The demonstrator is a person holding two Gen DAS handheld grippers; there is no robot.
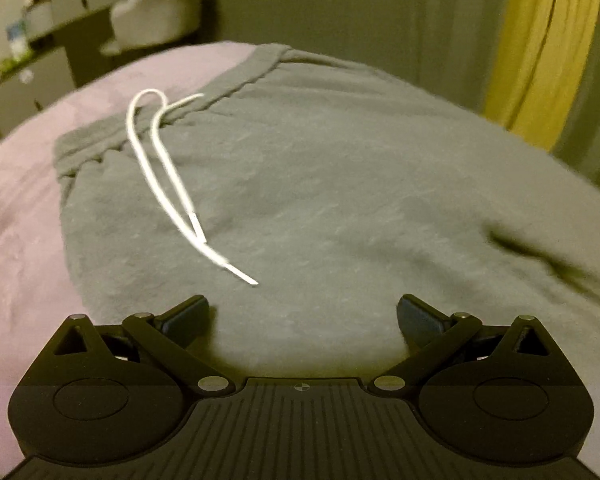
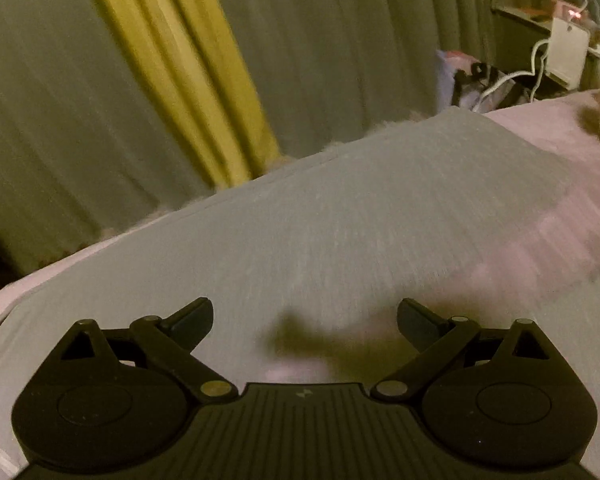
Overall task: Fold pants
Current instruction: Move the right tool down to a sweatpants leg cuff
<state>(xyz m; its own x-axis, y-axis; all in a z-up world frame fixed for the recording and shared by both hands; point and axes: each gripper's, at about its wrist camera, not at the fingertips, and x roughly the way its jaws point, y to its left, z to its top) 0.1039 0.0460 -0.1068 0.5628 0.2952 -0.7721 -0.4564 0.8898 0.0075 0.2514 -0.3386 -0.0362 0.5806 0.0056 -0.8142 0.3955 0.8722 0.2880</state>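
Room: a dim bedroom with grey-green pleated curtains (image 2: 340, 40) along the far side and a yellow curtain panel (image 1: 540, 40) hanging among them; the yellow panel also shows at 11 o'clock in the right wrist view.
Surface: a bed covered by a pale pink fleecy blanket (image 1: 16, 216), bare at 9 o'clock in the left wrist view and at 3 o'clock in the right wrist view.
Background left: a white dresser with small bottles on top (image 1: 40, 20) and a white plush chair (image 1: 160, 12), both at 11 o'clock, blurred.
Background right: a white box-shaped device with white cables (image 2: 566, 56) at 1 o'clock, beside a dark nightstand (image 2: 516, 24).
Pants: grey fleece sweatpants (image 1: 320, 184) lie spread flat on the blanket, filling the middle of both views; the ribbed waistband (image 1: 160, 120) sits at 10 o'clock in the left wrist view, and a dark crease marks the cloth at 3 o'clock.
Drawstring: a white cord (image 1: 172, 184) loops out of the waistband and trails across the cloth toward 6 o'clock, its tip just ahead of the left tongs.
Left tongs (image 1: 303, 314): spread wide, holding nothing, low over the grey cloth.
Right tongs (image 2: 305, 316): spread wide, holding nothing, above the pant fabric with their shadow on the cloth between the fingers.
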